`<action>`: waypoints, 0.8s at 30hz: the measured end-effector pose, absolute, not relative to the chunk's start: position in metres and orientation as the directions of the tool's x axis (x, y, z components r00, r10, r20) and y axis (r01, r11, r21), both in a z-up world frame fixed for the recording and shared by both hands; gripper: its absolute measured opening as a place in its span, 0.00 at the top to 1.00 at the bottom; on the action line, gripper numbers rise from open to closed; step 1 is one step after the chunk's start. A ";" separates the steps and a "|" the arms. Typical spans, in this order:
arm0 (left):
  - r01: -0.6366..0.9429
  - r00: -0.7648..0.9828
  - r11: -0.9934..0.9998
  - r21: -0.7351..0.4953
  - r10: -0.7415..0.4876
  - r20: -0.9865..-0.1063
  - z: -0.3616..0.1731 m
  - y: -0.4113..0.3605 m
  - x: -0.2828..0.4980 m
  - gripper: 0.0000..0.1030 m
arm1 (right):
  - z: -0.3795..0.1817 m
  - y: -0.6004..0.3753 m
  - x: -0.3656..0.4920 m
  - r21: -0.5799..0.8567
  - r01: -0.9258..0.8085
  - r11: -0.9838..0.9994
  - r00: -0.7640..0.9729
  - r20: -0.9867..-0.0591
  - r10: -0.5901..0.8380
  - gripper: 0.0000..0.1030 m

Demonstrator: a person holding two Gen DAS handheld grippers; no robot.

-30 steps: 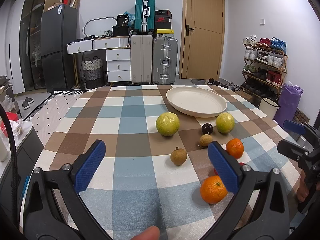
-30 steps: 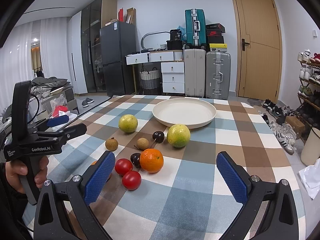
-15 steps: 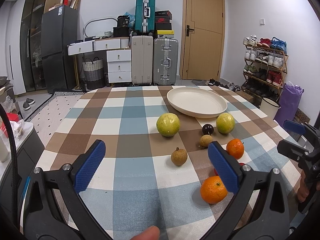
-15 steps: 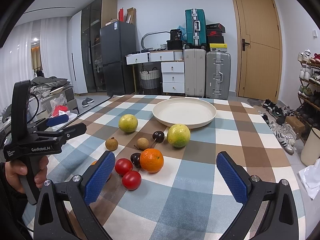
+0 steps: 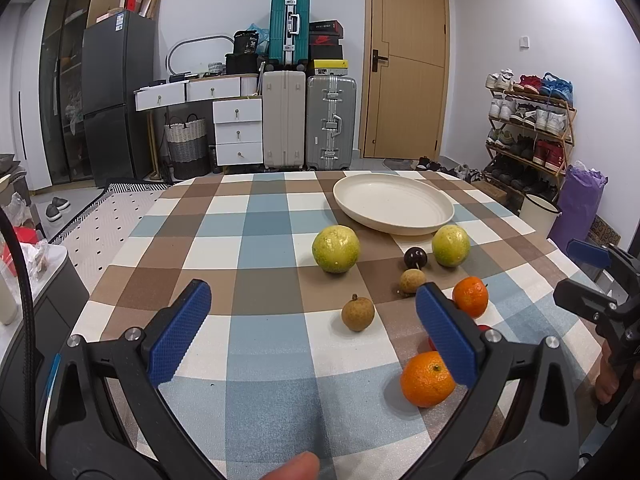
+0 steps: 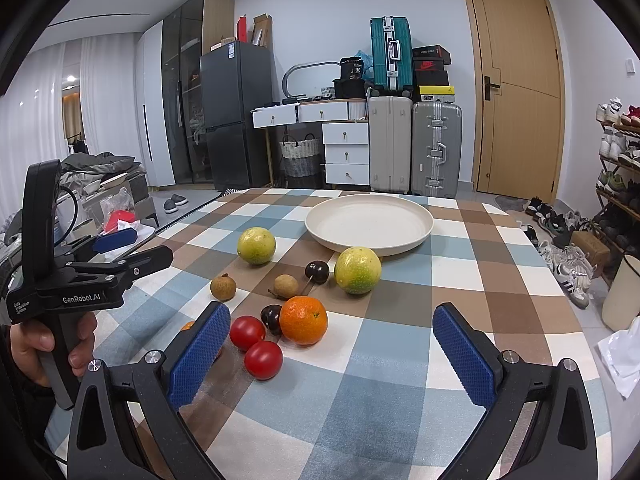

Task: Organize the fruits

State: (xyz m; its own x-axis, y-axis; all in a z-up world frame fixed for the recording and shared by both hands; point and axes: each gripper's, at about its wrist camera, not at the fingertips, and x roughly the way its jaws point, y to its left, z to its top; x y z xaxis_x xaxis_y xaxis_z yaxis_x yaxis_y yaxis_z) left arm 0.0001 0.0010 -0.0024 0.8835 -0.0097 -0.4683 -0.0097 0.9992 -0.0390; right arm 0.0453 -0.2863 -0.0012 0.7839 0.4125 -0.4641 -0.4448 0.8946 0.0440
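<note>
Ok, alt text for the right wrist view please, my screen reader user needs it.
The open right gripper hovers over a checked tablecloth with loose fruit: two tomatoes, an orange, two green citrus fruits. An empty cream plate sits behind; the left gripper is at left.

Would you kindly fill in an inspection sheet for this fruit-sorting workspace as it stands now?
Surface: checked tablecloth, flat.
Job's things: cream plate holds nothing; two green fruits, two oranges, two tomatoes, two brown longans and two dark fruits lie loose before it.
Clutter: nothing seen on the table.
Grippers: left gripper and right gripper open, holding nothing.
Cables: black cable at the left edge.
Surroundings: suitcases, shoe rack, fridge.
</note>
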 end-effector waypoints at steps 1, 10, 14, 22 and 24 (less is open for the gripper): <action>-0.011 0.884 0.999 -0.040 -0.009 -0.468 -0.002 0.001 0.000 0.01 | -0.001 -0.286 0.045 0.044 -0.445 0.895 0.784 -0.464 0.412 0.00; -0.008 0.883 0.999 -0.040 -0.012 -0.469 -0.002 0.001 0.000 0.01 | -0.002 -0.286 0.048 0.049 -0.447 0.893 0.776 -0.475 0.414 0.00; -0.007 0.882 0.999 -0.040 -0.013 -0.470 -0.003 0.002 0.000 0.01 | -0.003 -0.286 0.048 0.047 -0.447 0.893 0.776 -0.476 0.413 0.00; -0.006 0.877 0.999 -0.041 -0.014 -0.480 -0.004 0.002 0.000 0.01 | -0.004 -0.283 0.051 0.032 -0.445 0.895 0.768 -0.501 0.399 0.00; 0.005 0.875 0.999 -0.040 -0.024 -0.483 -0.004 0.001 0.001 0.01 | -0.004 -0.281 0.052 0.029 -0.447 0.894 0.763 -0.510 0.398 0.00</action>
State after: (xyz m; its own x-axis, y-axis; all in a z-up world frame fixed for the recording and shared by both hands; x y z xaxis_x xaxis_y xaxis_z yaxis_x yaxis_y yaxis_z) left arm 0.0008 0.0014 -0.0040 0.8752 -0.0237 -0.4831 0.0049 0.9992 -0.0403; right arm 0.0520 -0.2809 -0.0036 0.7626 0.3977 -0.5102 -0.4470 0.8941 0.0289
